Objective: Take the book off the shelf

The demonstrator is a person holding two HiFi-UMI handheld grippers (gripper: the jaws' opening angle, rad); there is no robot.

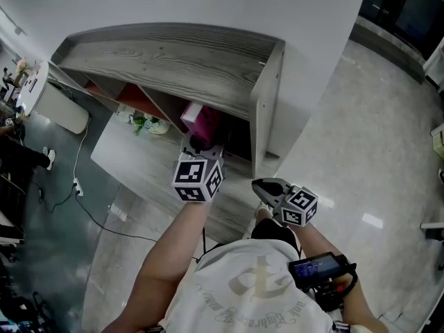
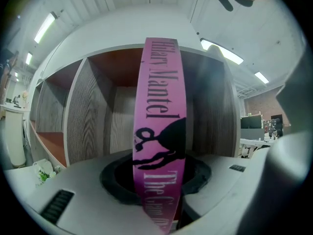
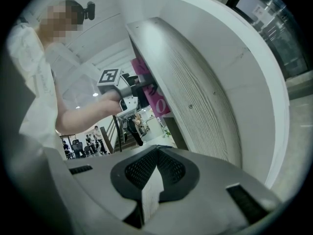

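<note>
Here, the pink book (image 2: 159, 131) is being pinched by its spine between the jaws of the left gripper (image 1: 199, 143), which are being pressed against it from either side. The book is being kept upright at the open front of the rightmost compartment of the grey wooden shelf (image 1: 173, 54), with its spine being turned outward toward the gripper. In the left gripper view, black lettering and a black silhouette are being shown along the spine, and the wood-grain walls of the compartment are being seen behind it. In the head view, the left gripper is being held out at the shelf front on an extended forearm, with its marker cube (image 1: 198, 179) being turned up toward the camera. The right gripper (image 1: 269, 186) is being held lower and to the right, near the shelf's right end, above the pale floor (image 1: 347, 151). Its jaws are being kept pressed together, with nothing being held between them. In the right gripper view, the left gripper and the pink book are being seen together at the shelf.
</note>
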